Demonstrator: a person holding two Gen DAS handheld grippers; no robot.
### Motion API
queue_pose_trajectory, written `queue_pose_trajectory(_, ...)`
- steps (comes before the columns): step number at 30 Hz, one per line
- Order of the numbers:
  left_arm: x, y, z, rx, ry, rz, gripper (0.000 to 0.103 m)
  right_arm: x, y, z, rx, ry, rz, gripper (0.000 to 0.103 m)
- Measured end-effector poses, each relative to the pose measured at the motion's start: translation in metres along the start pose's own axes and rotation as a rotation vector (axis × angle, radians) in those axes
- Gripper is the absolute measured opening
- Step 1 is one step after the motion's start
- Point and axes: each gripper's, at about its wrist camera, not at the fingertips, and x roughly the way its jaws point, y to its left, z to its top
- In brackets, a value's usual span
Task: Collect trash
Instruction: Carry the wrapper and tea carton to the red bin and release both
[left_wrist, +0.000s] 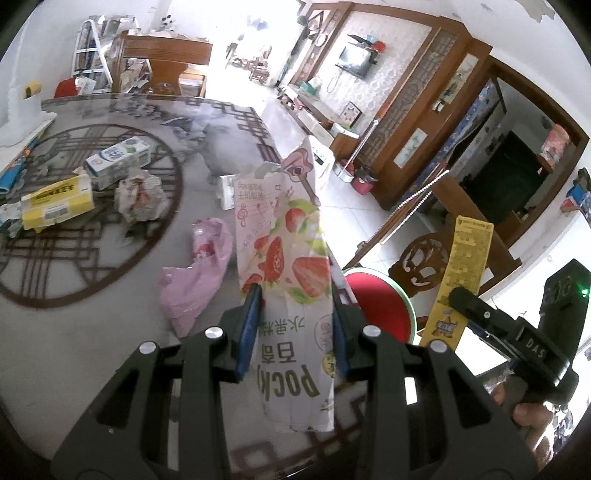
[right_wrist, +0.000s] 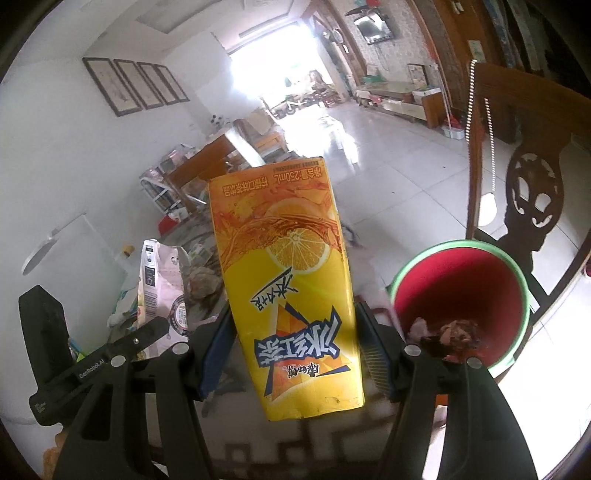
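Observation:
My left gripper (left_wrist: 293, 295) is shut on a pink strawberry Pocky box (left_wrist: 284, 254), held above the table's near edge. The same box (right_wrist: 162, 288) shows at the left of the right wrist view. My right gripper (right_wrist: 293, 317) is shut on a yellow lemon-tea carton (right_wrist: 288, 280), which also shows as a yellow carton (left_wrist: 458, 273) beside the left one. A red bin with a green rim (right_wrist: 461, 295) stands below and to the right, with scraps at its bottom. That bin (left_wrist: 380, 299) lies just right of the Pocky box.
On the patterned glass table (left_wrist: 110, 295) lie a pink plastic bag (left_wrist: 199, 273), crumpled paper (left_wrist: 138, 199), a yellow box (left_wrist: 55, 203) and a white-blue milk carton (left_wrist: 118, 157). A carved wooden chair (right_wrist: 524, 192) stands behind the bin. A hand (left_wrist: 532, 410) holds the right gripper.

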Motion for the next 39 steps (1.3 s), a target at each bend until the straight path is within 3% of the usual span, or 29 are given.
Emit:
queue_pose_trajectory(15,0.04,-0.023,0.002,0.033,0.067,-0.05,0.033,-0.004,-0.047,0.002,0.128,-0.012,-0.008,0.062)
queue_pose_trajectory(20,0.063,-0.042,0.003,0.062,0.094,-0.078,0.033,-0.014,-0.066,0.009,0.149,-0.047,-0.074,0.062)
queue_pose_trajectory(29,0.131,-0.108,0.004,0.173,0.225,-0.244,0.033,-0.014,-0.123,0.014,0.236,-0.062,-0.184,0.062)
queue_pose_trajectory(33,0.154,-0.131,0.003,0.233,0.252,-0.271,0.034,-0.007,-0.147,0.016,0.281,-0.053,-0.197,0.064)
queue_pose_trajectory(34,0.156,-0.133,0.004,0.239,0.25,-0.269,0.041,-0.004,-0.153,0.016,0.296,-0.054,-0.206,0.065)
queue_pose_trajectory(35,0.158,-0.134,0.004,0.242,0.246,-0.267,0.063,-0.001,-0.158,0.016,0.31,-0.055,-0.218,0.071)
queue_pose_trajectory(36,0.159,-0.134,0.007,0.236,0.231,-0.264,0.072,0.001,-0.161,0.016,0.319,-0.055,-0.229,0.074)
queue_pose_trajectory(39,0.152,-0.126,0.012,0.216,0.199,-0.26,0.076,0.005,-0.165,0.016,0.336,-0.053,-0.251,0.074)
